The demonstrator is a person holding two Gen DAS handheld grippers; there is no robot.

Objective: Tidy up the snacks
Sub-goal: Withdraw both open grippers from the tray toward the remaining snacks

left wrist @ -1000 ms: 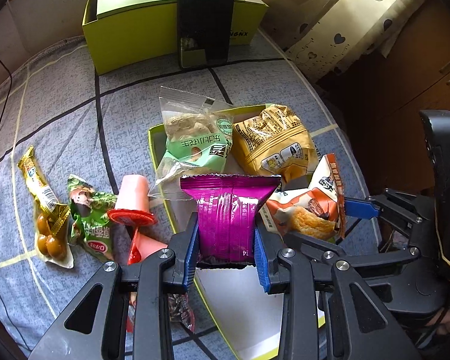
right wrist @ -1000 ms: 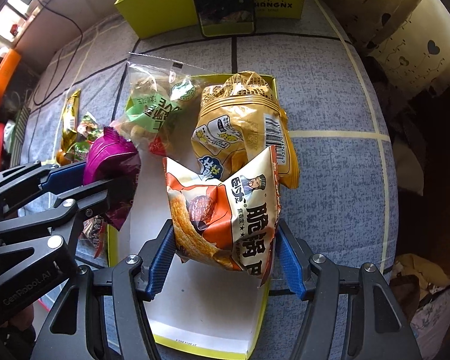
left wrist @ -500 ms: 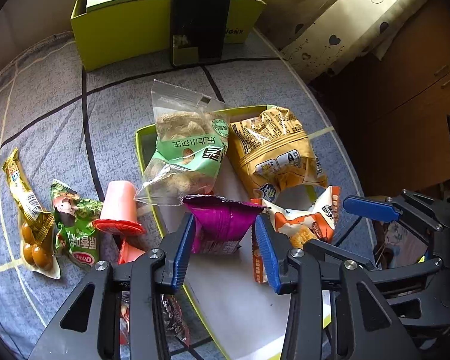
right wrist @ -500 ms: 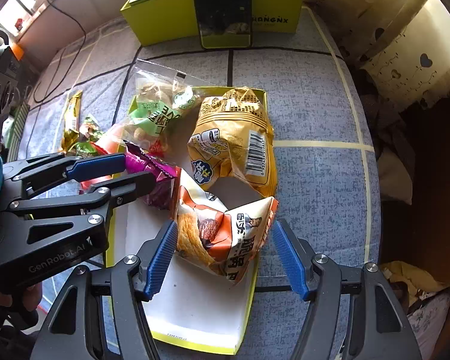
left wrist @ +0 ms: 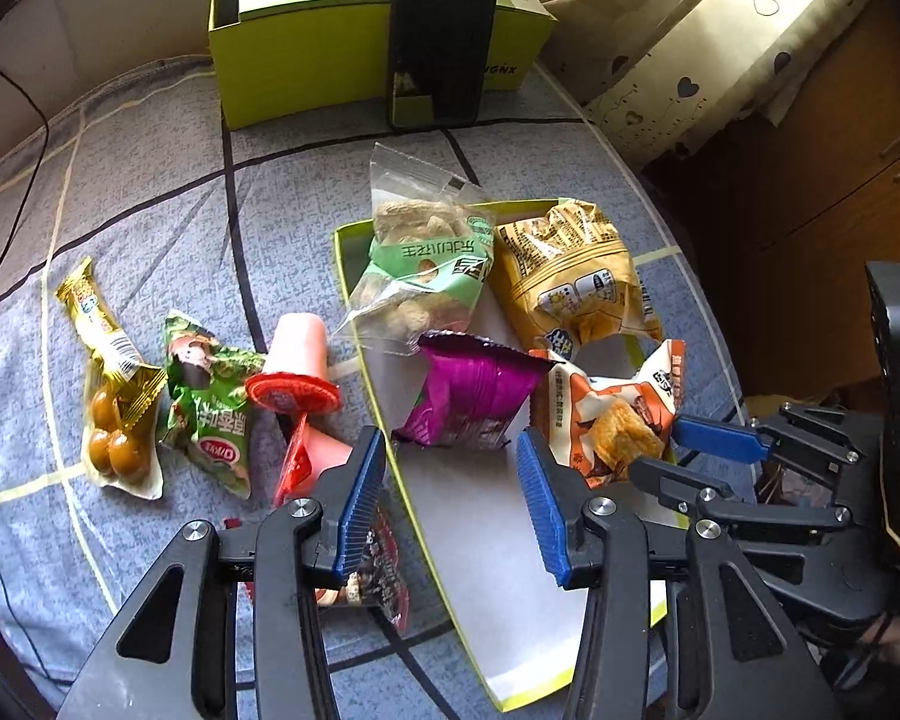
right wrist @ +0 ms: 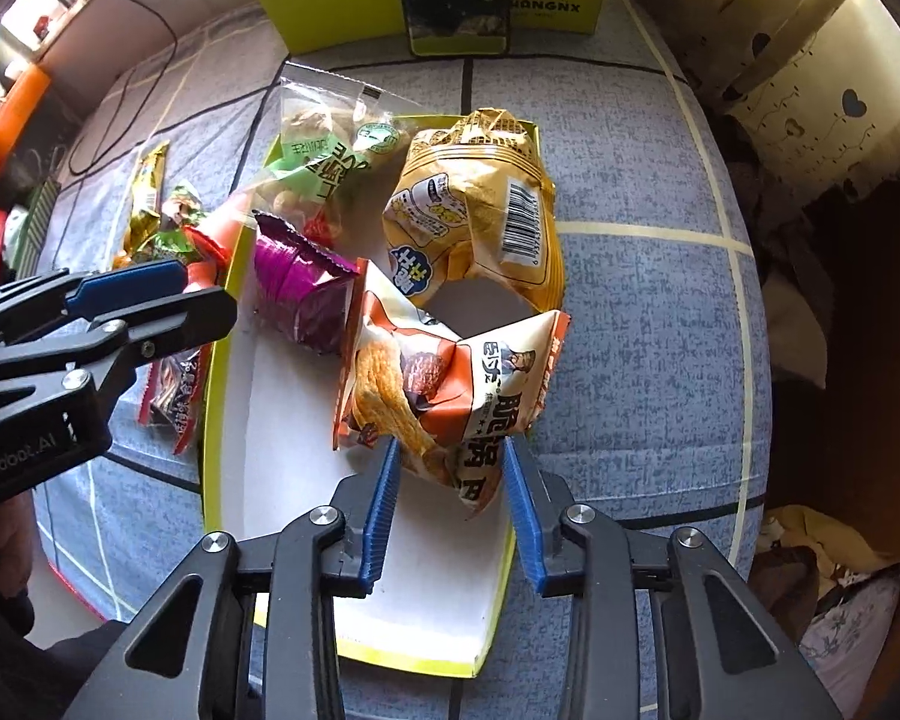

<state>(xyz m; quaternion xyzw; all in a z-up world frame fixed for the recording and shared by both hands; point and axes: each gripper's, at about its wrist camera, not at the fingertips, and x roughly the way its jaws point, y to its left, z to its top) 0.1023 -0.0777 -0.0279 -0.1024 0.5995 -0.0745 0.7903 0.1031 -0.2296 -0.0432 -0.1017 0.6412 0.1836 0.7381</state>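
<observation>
Shallow green-rimmed tray (left wrist: 360, 276) lies on the grey checked cloth (left wrist: 150, 192) and serves as the collecting spot for the snacks

Four packets are in it: peanut bag (left wrist: 420, 276) at the tray's 11 o'clock corner, yellow bag (left wrist: 570, 276) at 1 o'clock, purple packet (left wrist: 468, 396) near centre-left, orange packet (right wrist: 444, 384) at centre-right, its far corner overlapping the purple one. Packets are laid far end first, probably so the near white floor stays free for the rest

Left gripper (left wrist: 453, 474): jaws apart, nothing between the blue pads; the purple packet lies in the tray just beyond the fingertips, so it reads as released there

Right gripper (right wrist: 450, 492): jaws closing, with the near edge of the orange packet between the pads; the pads appear to pinch the crumpled foil. The packet sits crooked against the tray's right rim, so the grip is likely meant to shift it further in, though that is only a judgement

Not yet sorted, on the cloth at 9 o'clock of the tray: gold egg packet (left wrist: 108, 396), green packet (left wrist: 210, 414), two pink cups (left wrist: 297, 378), and a dark packet (left wrist: 372, 576) under the left finger

Big green box (left wrist: 306, 60) with a phone (left wrist: 444, 30) leaning on it stands at 12 o'clock
</observation>
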